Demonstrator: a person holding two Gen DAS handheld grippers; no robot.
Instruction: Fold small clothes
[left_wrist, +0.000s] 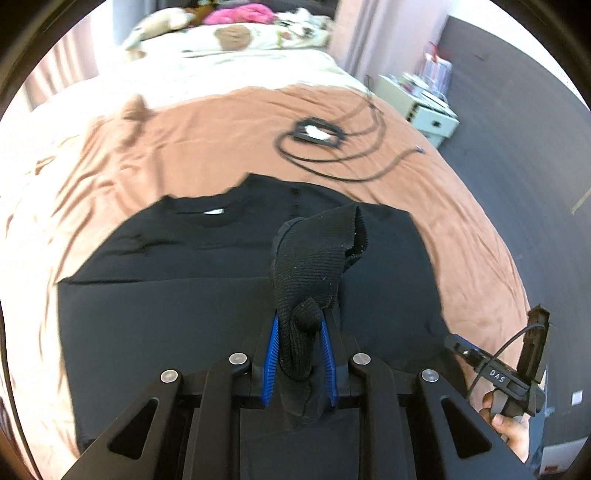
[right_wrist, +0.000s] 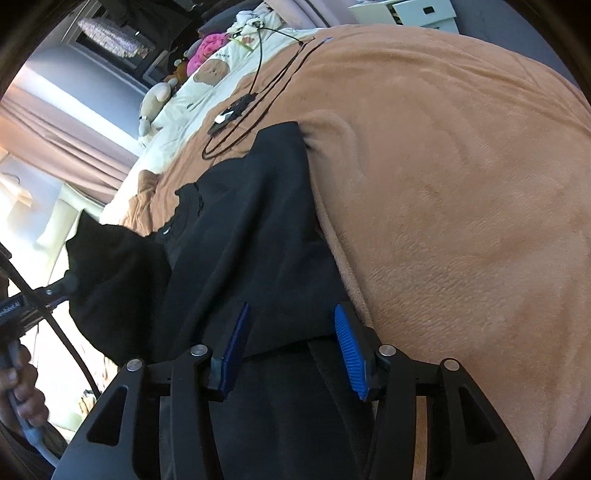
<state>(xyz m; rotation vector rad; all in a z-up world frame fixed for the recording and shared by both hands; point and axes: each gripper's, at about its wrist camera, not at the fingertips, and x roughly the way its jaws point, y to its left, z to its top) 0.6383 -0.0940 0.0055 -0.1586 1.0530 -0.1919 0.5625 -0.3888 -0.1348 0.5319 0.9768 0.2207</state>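
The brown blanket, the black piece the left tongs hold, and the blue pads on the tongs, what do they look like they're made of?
Brown blanket: probably fleece or plush; matte, with a soft pebbled nap.
Black piece clamped in the left tongs: a ribbed knit, likely cotton or a blend, with visible knit rows and lint specks.
Blue pads: seemingly rubber or soft plastic, with fine moulded ridges.

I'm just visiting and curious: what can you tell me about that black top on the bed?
The black top looks like a soft knit garment with a round neckline and a small white label inside. It lies mostly flat on the brown blanket. The left gripper is shut on a ribbed cuff, holding it raised. The right gripper is open astride its edge.
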